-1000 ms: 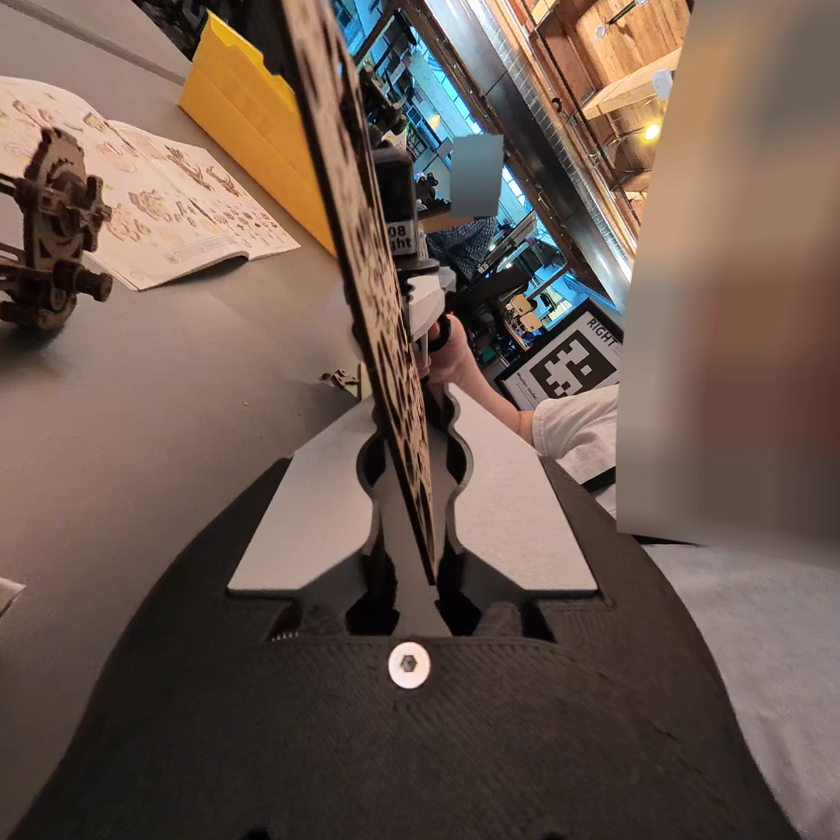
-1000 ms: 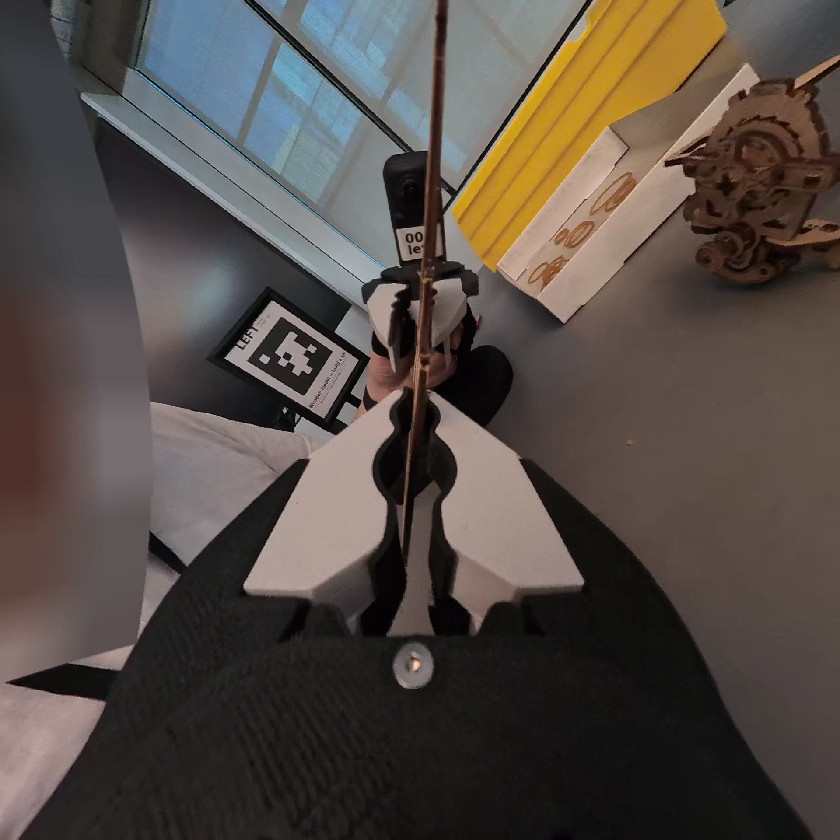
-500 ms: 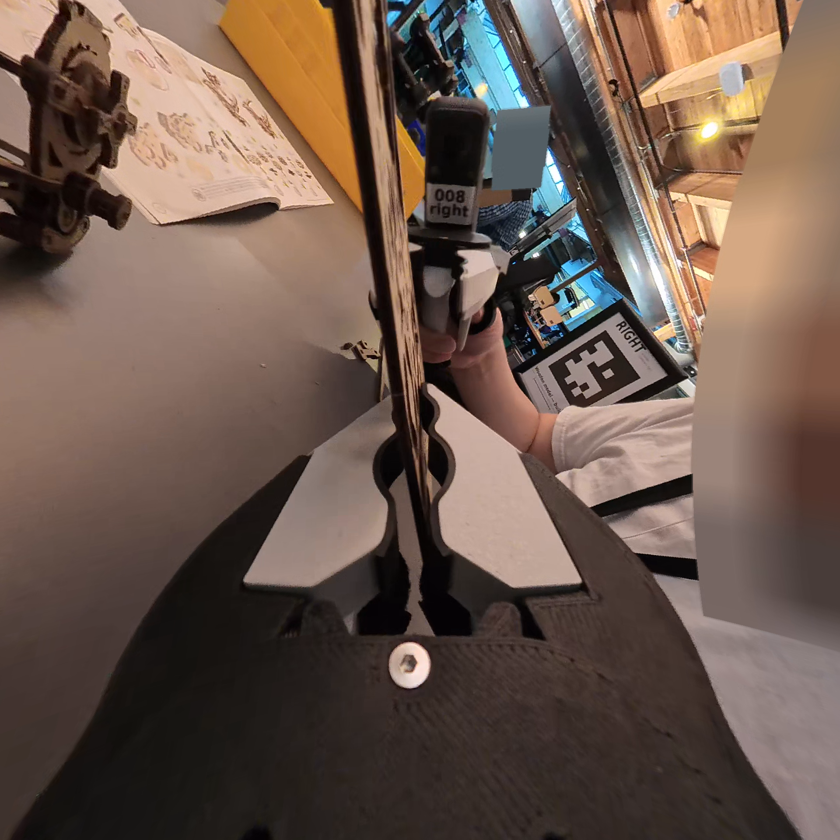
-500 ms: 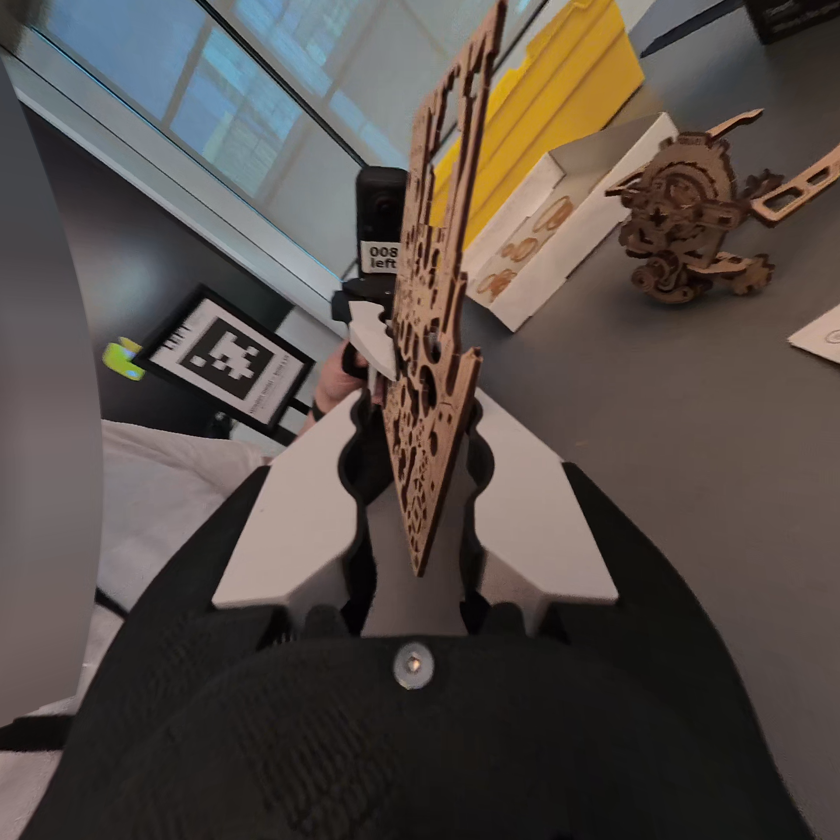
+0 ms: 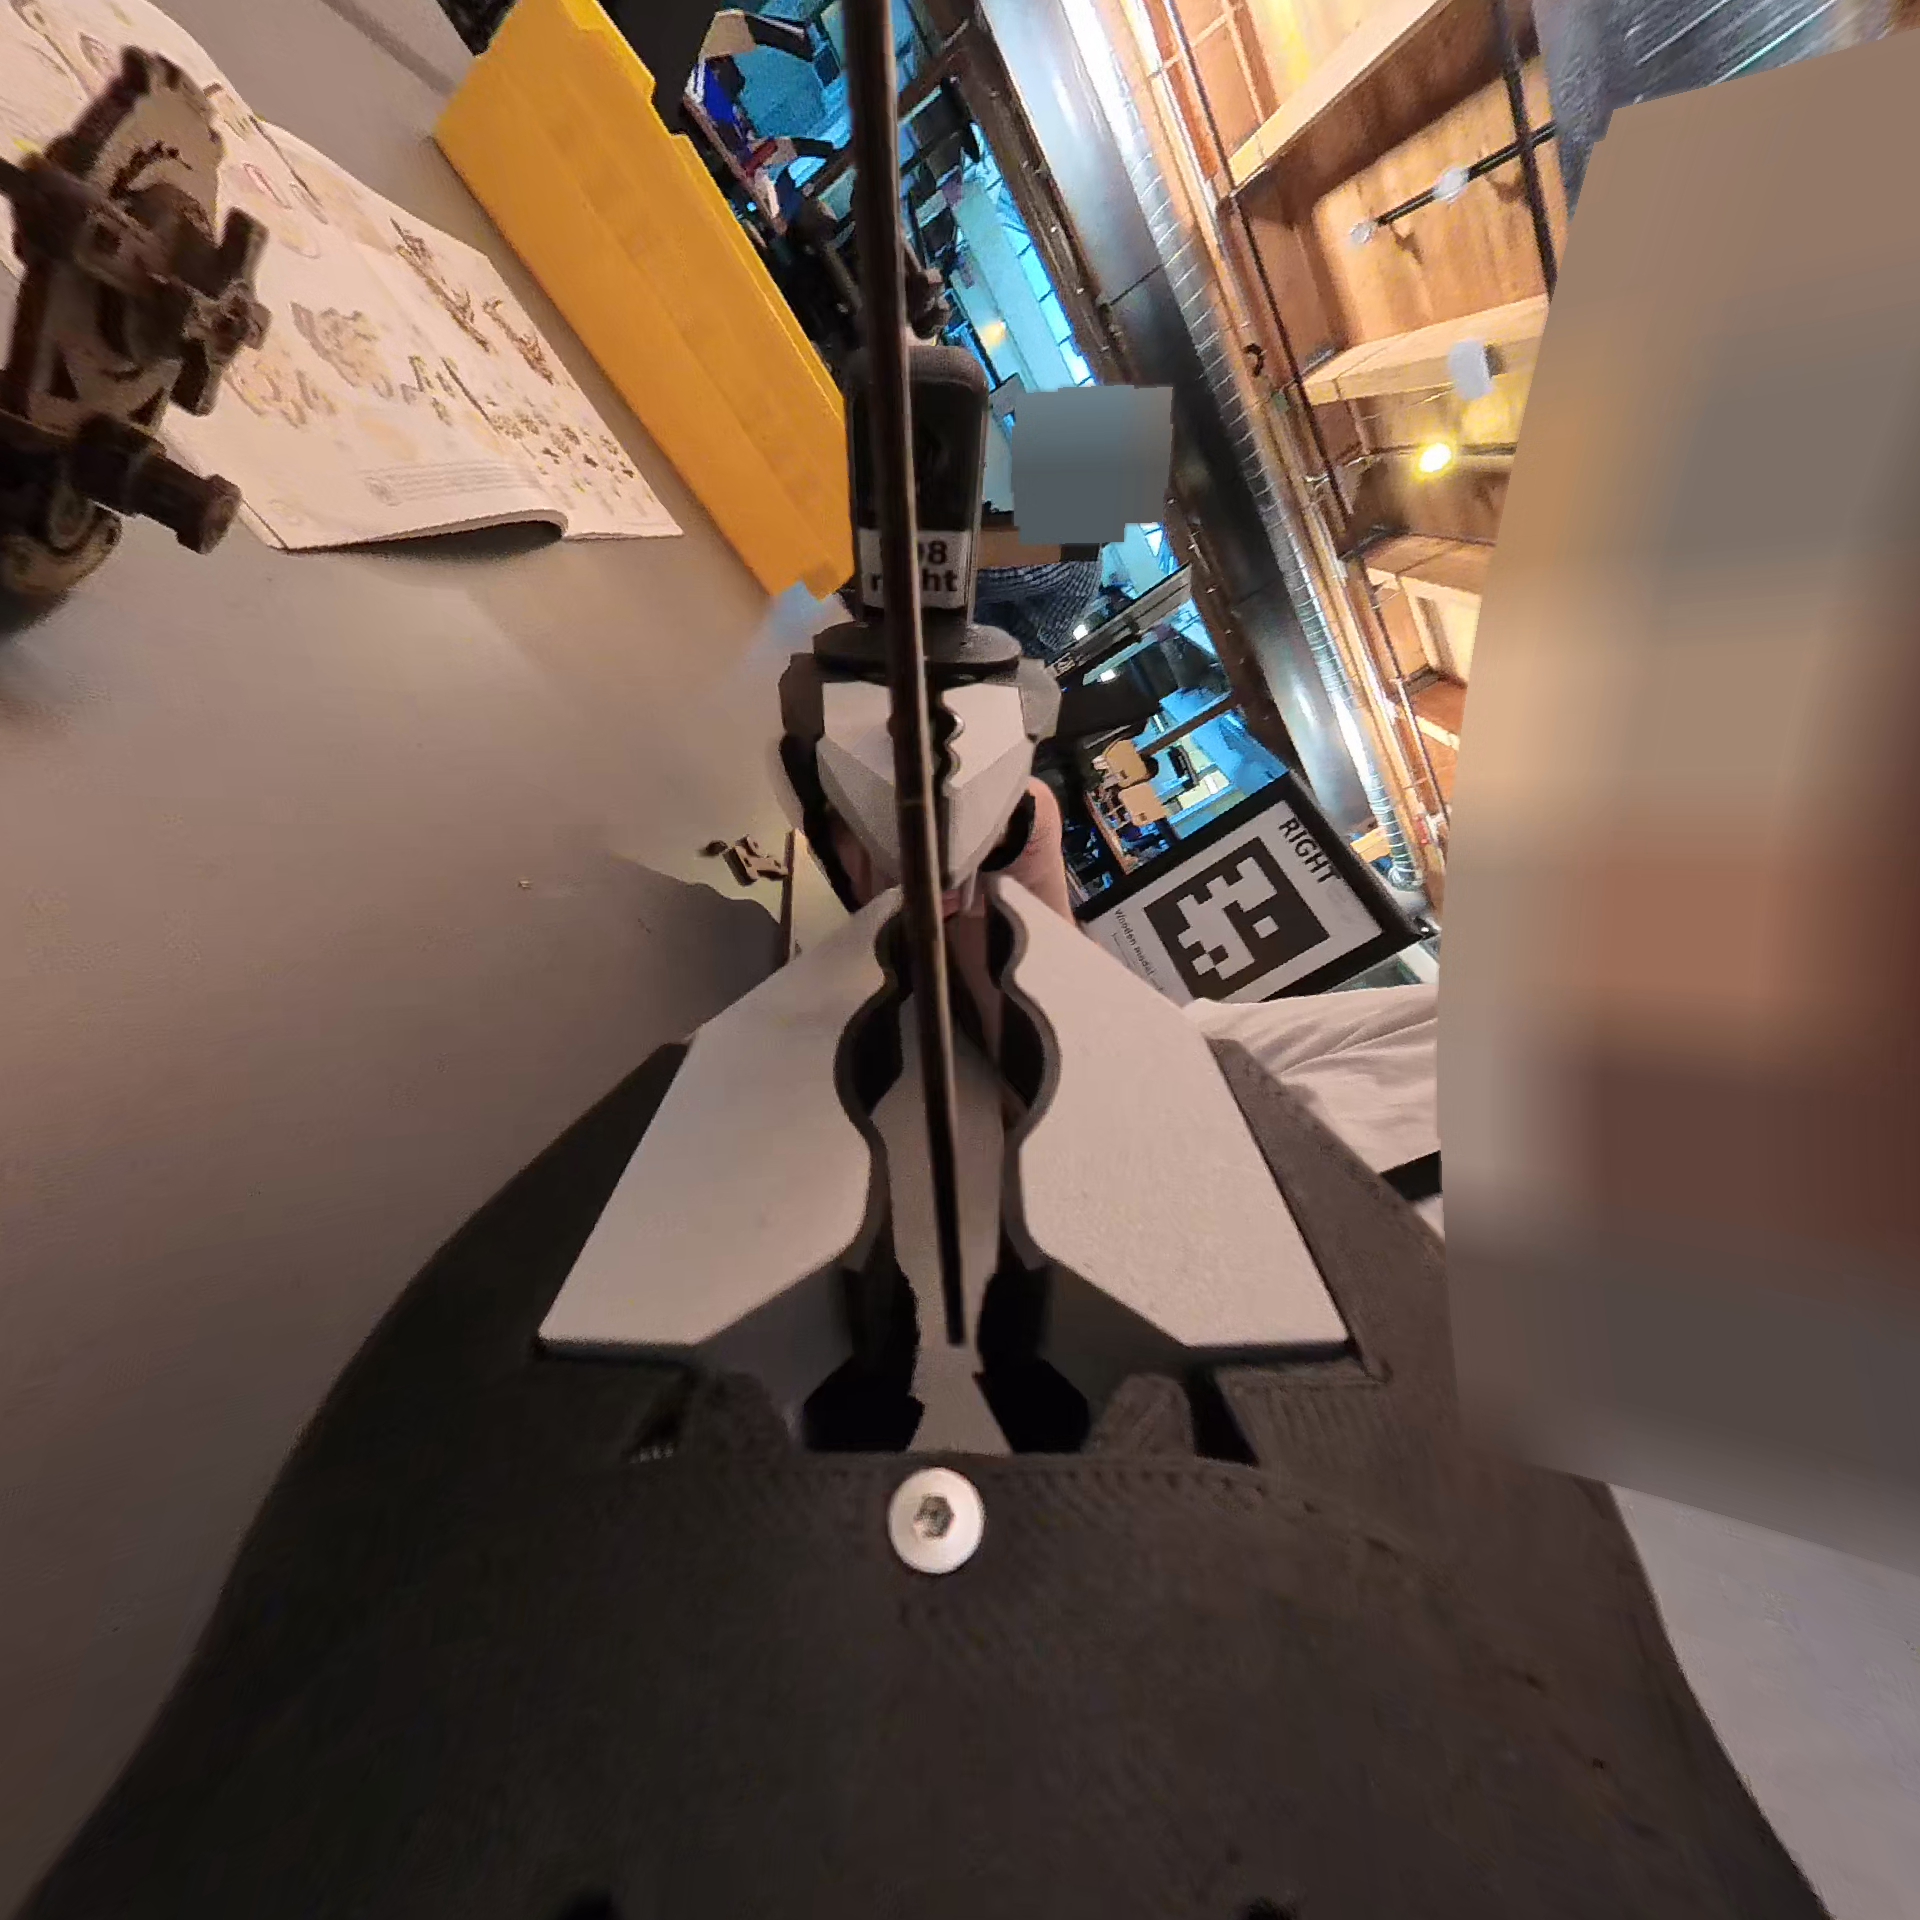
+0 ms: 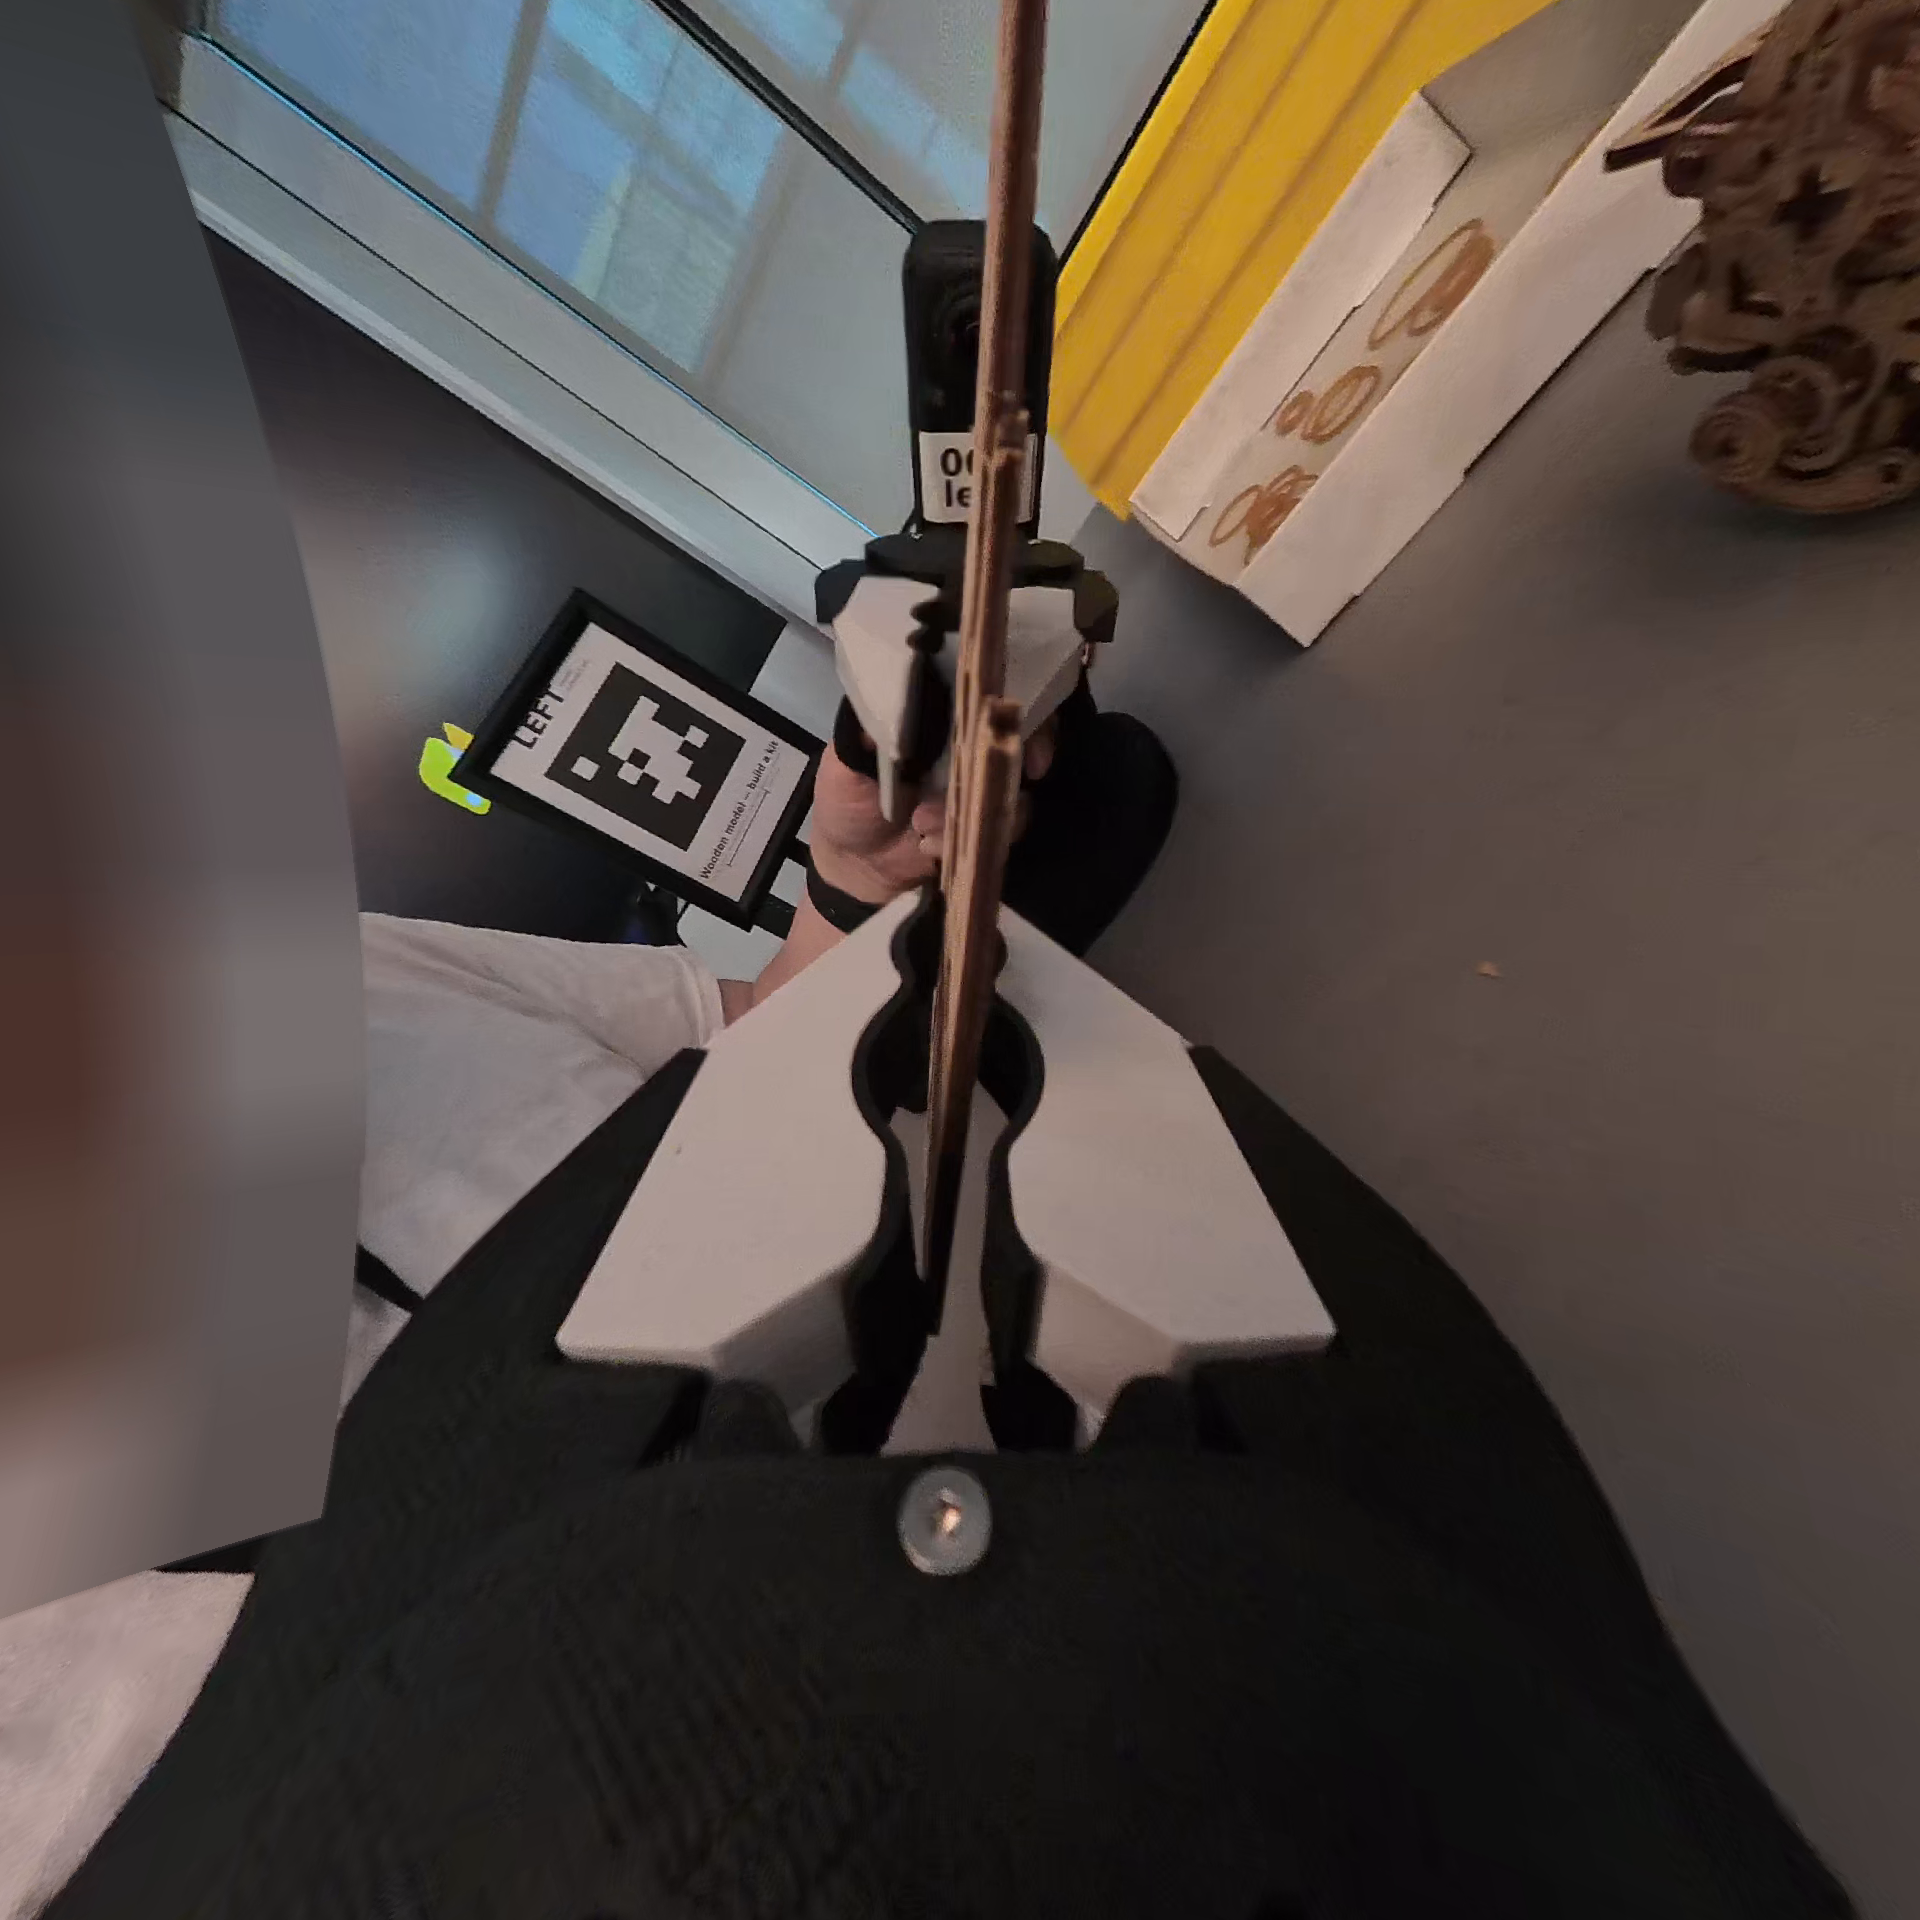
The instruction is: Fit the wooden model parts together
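Now both grippers hold one thin wooden sheet (image 5: 928, 1039) between them, and each camera sees it edge-on, as a narrow dark line. The left gripper (image 5: 940, 914) has its jaws closed on the near end of the sheet. The right gripper (image 6: 961, 935) has its jaws clenched on the other end, so the sheet hangs in the air above the table (image 5: 312, 831), not touching it.

From the left wrist view, the right gripper (image 5: 920, 790) appears beyond the sheet, facing the camera. Left of the sheet an open instruction booklet (image 5: 416, 416) lies on the table, and a partly built wooden model (image 5: 94, 343) stands at its far left side. A yellow bin (image 5: 644, 270) is behind the booklet. A small wooden scrap (image 5: 743, 857) lies on the table just left of the sheet. Right of the sheet stands a framed marker card (image 5: 1247, 914), with wooden shelves and a metal duct high behind it.

From the right wrist view, the left gripper (image 6: 945, 727) shows beyond the sheet, with a hand (image 6: 873, 831) holding it. Right of the sheet there is a white box (image 6: 1382, 416) with wooden rings inside, then the model (image 6: 1808, 312) at the frame edge, blurred. The yellow bin (image 6: 1174, 260) stands behind the box. Left of the sheet is another framed marker card (image 6: 644, 758) and large windows.

The table is plain grey and matte.
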Available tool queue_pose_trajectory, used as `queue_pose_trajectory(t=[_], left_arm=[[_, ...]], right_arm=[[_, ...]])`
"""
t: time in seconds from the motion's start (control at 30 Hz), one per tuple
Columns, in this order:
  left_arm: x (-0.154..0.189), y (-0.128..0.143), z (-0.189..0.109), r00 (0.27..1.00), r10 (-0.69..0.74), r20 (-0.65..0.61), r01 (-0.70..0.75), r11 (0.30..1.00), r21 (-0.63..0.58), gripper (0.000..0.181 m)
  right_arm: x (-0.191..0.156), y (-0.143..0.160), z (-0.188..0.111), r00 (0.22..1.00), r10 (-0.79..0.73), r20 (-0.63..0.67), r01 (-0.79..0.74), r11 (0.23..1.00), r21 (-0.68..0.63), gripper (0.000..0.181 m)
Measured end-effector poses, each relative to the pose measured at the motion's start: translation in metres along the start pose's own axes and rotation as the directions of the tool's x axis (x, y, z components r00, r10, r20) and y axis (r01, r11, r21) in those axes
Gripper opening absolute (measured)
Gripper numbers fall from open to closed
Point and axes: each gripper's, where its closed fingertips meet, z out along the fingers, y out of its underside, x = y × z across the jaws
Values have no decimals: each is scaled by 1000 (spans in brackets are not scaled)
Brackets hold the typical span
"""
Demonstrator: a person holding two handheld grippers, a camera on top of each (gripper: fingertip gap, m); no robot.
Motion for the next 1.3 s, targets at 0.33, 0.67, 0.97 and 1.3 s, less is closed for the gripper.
queue_pose_trajectory(t=[0.33,0.67,0.97,1.3], left_arm=[[0,-17,-10,997,32,73,-40,992,116,0],[-5,-22,11,978,36,208,-103,941,322,0],[5,-20,26,972,131,196,-189,929,318,13],[-5,-2,41,987,67,144,-92,981,173,1]], right_arm=[[-4,-36,-18,1000,11,25,-17,968,252,42],[6,-34,2,994,59,-95,-9,888,460,35],[-2,-37,-10,994,94,64,-113,865,488,0],[0,-29,-8,999,11,-45,9,908,419,0]])
